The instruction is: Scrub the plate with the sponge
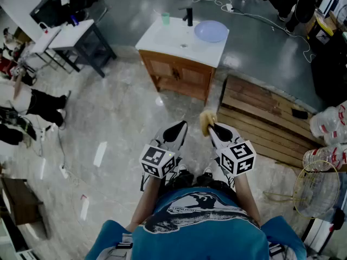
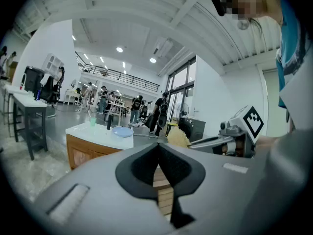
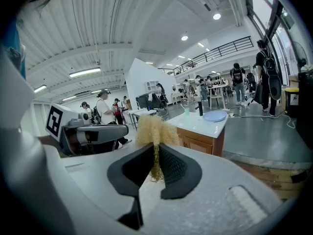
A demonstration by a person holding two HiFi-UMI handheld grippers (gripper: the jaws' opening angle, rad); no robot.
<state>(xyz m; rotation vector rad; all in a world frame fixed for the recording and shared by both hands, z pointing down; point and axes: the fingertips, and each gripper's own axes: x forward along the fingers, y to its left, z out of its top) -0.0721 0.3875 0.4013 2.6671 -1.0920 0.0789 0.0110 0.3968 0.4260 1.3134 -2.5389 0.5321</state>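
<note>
item: pale blue round plate (image 1: 211,31), on far white-topped wooden vanity (image 1: 162,37), straight ahead, well apart. r gripper (image 1: 213,128) nearer, clamped on frizzy yellow sponge (image 1: 205,120). l gripper (image 1: 180,125) closed, empty.

Open lab hall: mezzanine railing (image 3: 221,50), work table (image 1: 73,34), floor cables (image 1: 265,20), sink cabinet (image 1: 179,75).

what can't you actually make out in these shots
Pale blue round plate on the white-topped wooden cabinet: too small in every view to tell clean or dirty.
Yellow fibrous sponge: lower part hidden between the right gripper's jaws, right gripper view.
Green cup: too far off in every view to see any contents.
</note>
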